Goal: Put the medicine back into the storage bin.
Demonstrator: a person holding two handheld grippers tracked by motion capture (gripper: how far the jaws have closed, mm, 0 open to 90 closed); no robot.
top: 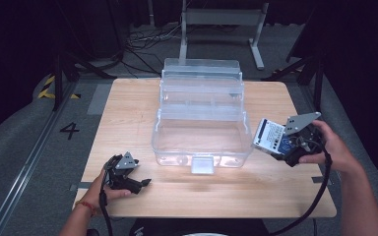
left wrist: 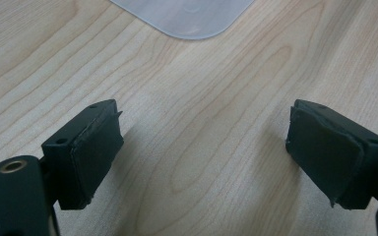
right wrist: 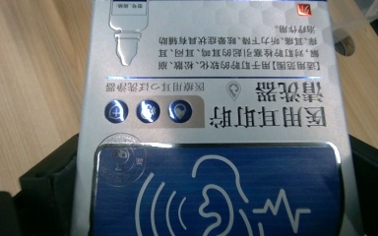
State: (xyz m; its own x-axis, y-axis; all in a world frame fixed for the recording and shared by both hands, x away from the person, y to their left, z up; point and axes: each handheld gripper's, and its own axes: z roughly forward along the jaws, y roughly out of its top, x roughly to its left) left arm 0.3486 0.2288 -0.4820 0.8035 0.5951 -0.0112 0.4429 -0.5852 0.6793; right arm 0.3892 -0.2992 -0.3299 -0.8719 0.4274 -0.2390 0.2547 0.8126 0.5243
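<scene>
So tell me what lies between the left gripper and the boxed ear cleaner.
In the high view, the open clear plastic storage box stands between the left gripper and the ear cleaner box, which the right gripper holds.

glossy silver-blue carton (right wrist: 211, 98); clear plastic box (top: 200, 132); matt wood table (top: 128, 103).

box (right wrist: 211, 123) cut off at top and bottom edges in the right gripper view, its small print hard to read, right tongs (top: 275, 142) mostly hidden behind it
</scene>
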